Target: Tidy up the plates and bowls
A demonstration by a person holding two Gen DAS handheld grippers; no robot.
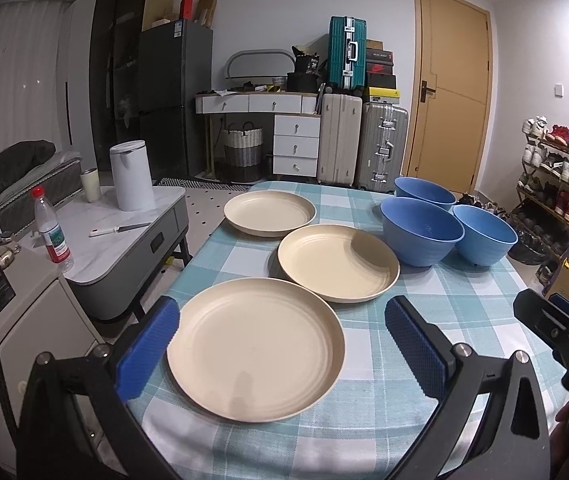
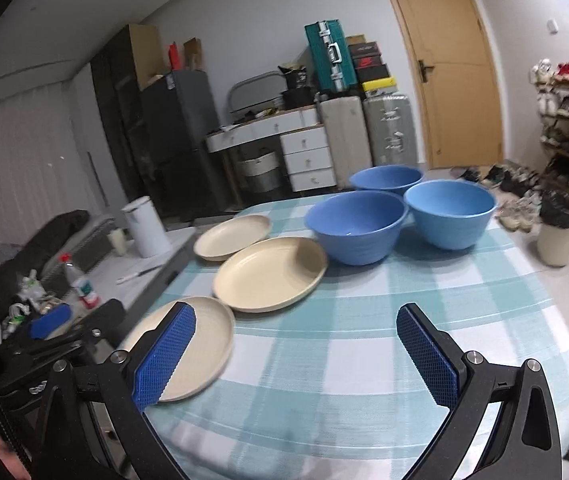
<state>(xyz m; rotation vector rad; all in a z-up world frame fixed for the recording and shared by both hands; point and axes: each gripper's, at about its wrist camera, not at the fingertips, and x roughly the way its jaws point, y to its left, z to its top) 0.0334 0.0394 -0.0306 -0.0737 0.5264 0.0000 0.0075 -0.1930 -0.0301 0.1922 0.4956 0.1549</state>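
Three round cream plastic plates lie in a diagonal row on my table's teal-and-white checked cloth (image 1: 424,320): the nearest plate (image 1: 255,350), the middle plate (image 1: 338,263) and the far plate (image 1: 269,213). Through the left wrist camera, my left gripper (image 1: 282,340) is spread wide, its blue pads flanking the nearest plate without touching it. Three deep blue plastic bowls cluster at the far right: front bowl (image 1: 421,230), right bowl (image 1: 484,234), back bowl (image 1: 424,192).

Through the right wrist camera, my right gripper (image 2: 296,354) is also spread and holds nothing, hanging over bare cloth (image 2: 364,340). The nearest plate (image 2: 204,344) sits partly behind its left pad; the bowls (image 2: 358,226) stand beyond.
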